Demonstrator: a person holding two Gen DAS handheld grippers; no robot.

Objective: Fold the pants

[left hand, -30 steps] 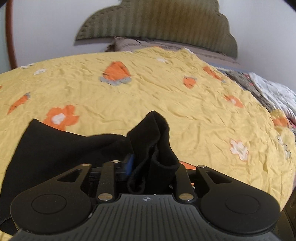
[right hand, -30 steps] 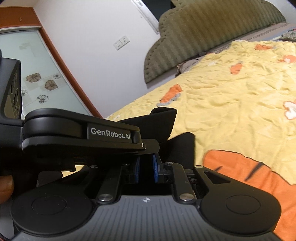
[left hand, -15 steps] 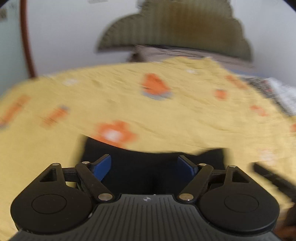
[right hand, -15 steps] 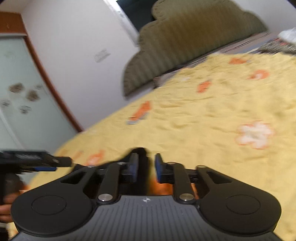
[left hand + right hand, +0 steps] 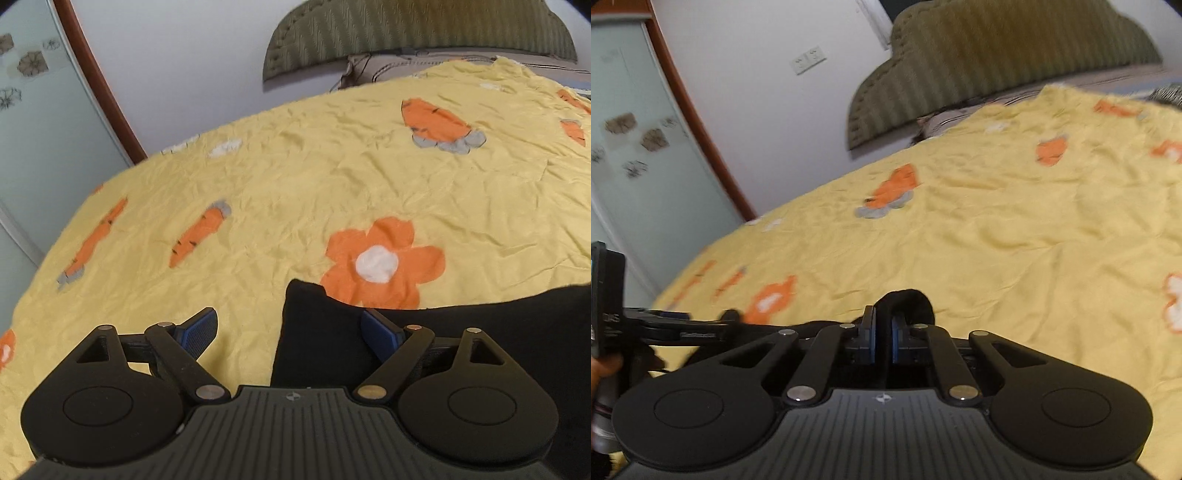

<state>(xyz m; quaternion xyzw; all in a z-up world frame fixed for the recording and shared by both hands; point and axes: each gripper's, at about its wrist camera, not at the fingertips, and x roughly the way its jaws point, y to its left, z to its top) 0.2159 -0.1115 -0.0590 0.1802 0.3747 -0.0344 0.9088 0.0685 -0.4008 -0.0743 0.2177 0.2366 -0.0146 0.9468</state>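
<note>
Between right gripper pads: pants.

My left claw, jaws opening, above black pants' corner on the yellow bedspread.

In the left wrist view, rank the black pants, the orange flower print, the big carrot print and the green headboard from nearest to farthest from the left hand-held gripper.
1. Black pants: lying at the left hand-held gripper, lower right.
2. Orange flower print: just beyond the pants' edge.
3. Big carrot print: far up the yellow bedspread, right.
4. Green headboard: against the wall, top.
</note>
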